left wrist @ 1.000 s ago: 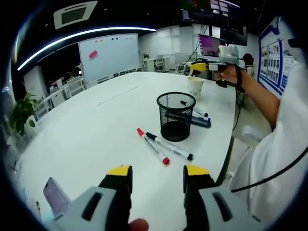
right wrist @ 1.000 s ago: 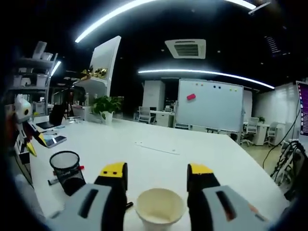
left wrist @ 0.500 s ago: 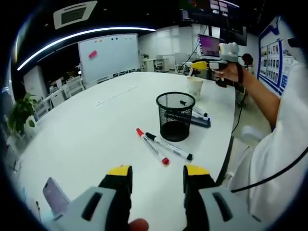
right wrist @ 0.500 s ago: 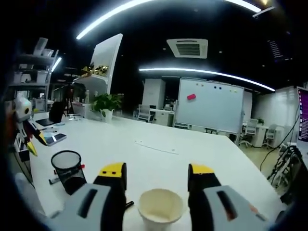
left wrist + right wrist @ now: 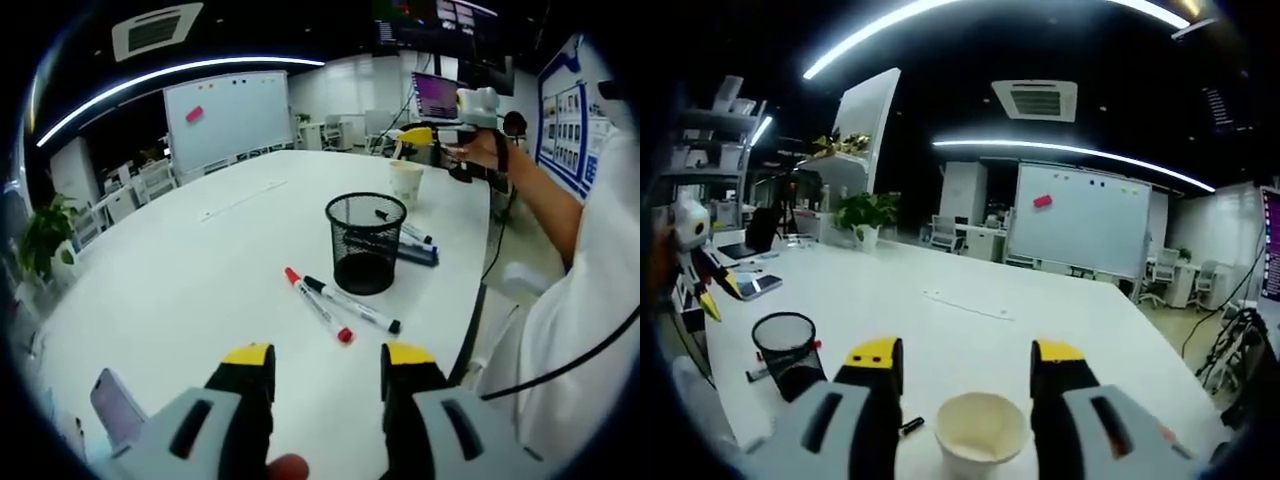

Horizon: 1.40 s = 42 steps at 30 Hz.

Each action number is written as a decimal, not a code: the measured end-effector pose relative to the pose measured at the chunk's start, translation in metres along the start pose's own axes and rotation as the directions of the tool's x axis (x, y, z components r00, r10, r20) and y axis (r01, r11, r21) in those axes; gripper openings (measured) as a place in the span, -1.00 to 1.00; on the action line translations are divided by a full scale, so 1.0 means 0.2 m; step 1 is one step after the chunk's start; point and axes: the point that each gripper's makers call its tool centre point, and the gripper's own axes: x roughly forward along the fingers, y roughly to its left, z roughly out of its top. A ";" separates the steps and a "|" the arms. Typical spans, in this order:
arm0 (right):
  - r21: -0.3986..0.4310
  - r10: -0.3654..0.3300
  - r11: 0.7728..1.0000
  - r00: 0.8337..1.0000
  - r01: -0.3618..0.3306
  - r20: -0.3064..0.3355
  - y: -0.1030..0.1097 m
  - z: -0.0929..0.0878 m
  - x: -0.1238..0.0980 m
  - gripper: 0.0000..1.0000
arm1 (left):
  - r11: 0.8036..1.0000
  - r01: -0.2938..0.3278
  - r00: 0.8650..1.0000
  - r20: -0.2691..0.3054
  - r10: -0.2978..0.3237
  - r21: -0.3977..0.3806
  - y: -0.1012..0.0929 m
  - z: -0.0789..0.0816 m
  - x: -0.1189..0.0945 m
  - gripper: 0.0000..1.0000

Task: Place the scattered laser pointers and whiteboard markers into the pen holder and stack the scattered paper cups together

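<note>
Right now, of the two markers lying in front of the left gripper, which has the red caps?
The red marker, the one lying farther from the mesh pen holder. The black-capped marker beside it lies between it and the holder.

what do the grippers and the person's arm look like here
Each gripper has black jaws with yellow tips on a light grey body: the left gripper and the right gripper. The person wears a white sleeve, with a thin black cable crossing it.

Black mesh pen holder (image 5: 365,243), cream paper cup (image 5: 981,433).
</note>
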 end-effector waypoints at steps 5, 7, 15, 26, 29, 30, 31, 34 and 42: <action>-0.001 0.002 1.000 1.000 -0.002 -0.009 0.00 -0.01 0.00 0.02 | 1.000 -0.001 1.000 0.002 0.001 0.000 0.00 0.00 0.00 -0.13; -0.001 0.003 1.000 1.000 -0.003 -0.012 0.00 -0.01 0.00 0.02 | 1.000 -0.001 1.000 0.003 0.001 0.000 0.00 0.00 0.00 -0.13; -0.012 0.009 1.000 0.999 -0.010 -0.053 0.02 -0.04 -0.01 0.03 | 1.000 0.000 1.000 0.002 0.000 0.000 0.00 -0.01 0.00 -0.13; -0.024 0.031 0.999 0.996 -0.033 -0.079 0.05 -0.06 -0.02 0.04 | 1.000 -0.003 1.000 0.005 0.003 0.002 0.00 0.00 -0.01 -0.13; -0.036 0.033 0.999 0.997 -0.036 -0.075 0.05 -0.05 -0.02 0.03 | 1.000 -0.003 1.000 0.006 0.003 0.004 0.00 0.00 -0.01 -0.13; -0.035 0.035 0.999 0.996 -0.038 -0.076 0.06 -0.05 -0.02 0.03 | 1.000 -0.003 1.000 0.005 0.003 0.004 0.00 0.00 -0.01 -0.13; -0.033 0.037 0.999 0.996 -0.040 -0.078 0.06 -0.05 -0.02 0.04 | 1.000 -0.004 1.000 0.004 0.004 0.005 0.00 0.00 -0.01 -0.13; -0.035 0.041 0.998 0.995 -0.045 -0.090 0.07 -0.06 -0.01 0.04 | 1.000 -0.005 1.000 0.005 0.005 0.004 0.00 0.00 -0.01 -0.13; -0.038 0.046 0.998 0.992 -0.051 -0.121 0.08 -0.09 -0.02 0.05 | 1.000 -0.008 1.000 0.003 0.008 0.003 0.01 -0.01 -0.02 -0.12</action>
